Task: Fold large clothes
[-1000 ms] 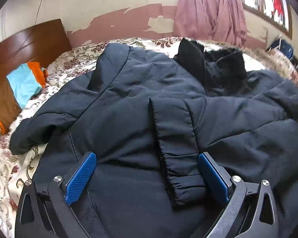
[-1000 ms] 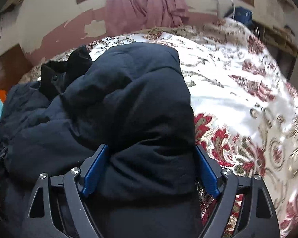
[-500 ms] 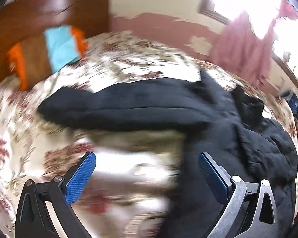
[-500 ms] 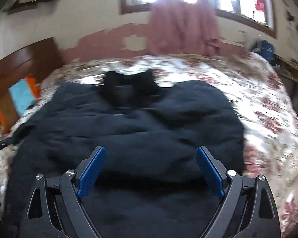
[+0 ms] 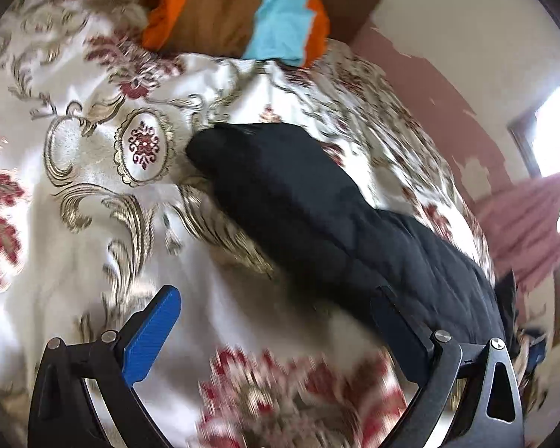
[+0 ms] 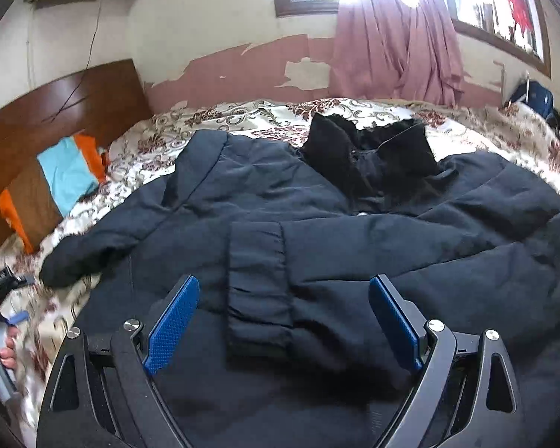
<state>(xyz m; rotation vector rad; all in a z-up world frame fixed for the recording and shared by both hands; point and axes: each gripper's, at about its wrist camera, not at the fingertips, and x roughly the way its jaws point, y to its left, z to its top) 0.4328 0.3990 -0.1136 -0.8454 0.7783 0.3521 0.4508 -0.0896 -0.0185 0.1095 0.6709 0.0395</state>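
Note:
A large dark navy padded jacket (image 6: 354, 246) lies spread on the floral bedspread (image 6: 149, 142), its black collar (image 6: 369, 149) at the far side. One sleeve is folded across the chest, with its cuff (image 6: 257, 291) just below my right gripper (image 6: 285, 280). That gripper hangs open above the cloth and holds nothing. The other sleeve (image 5: 298, 201) stretches out over the bedspread (image 5: 93, 224). My left gripper (image 5: 276, 293) is open beside that sleeve, its right finger close to the sleeve's upper part and nothing between the pads.
An orange, blue and brown pillow (image 5: 280, 26) leans on the wooden headboard (image 6: 56, 112). A pink curtain (image 6: 392, 44) hangs under the bright window. A blue bag (image 6: 534, 97) sits at the far right. A person's hand (image 6: 0, 354) shows at the left edge.
My left gripper has swung left off the jacket's body and rolled, now over the outstretched sleeve. My right gripper has moved left from the jacket's right edge to above the folded cuff.

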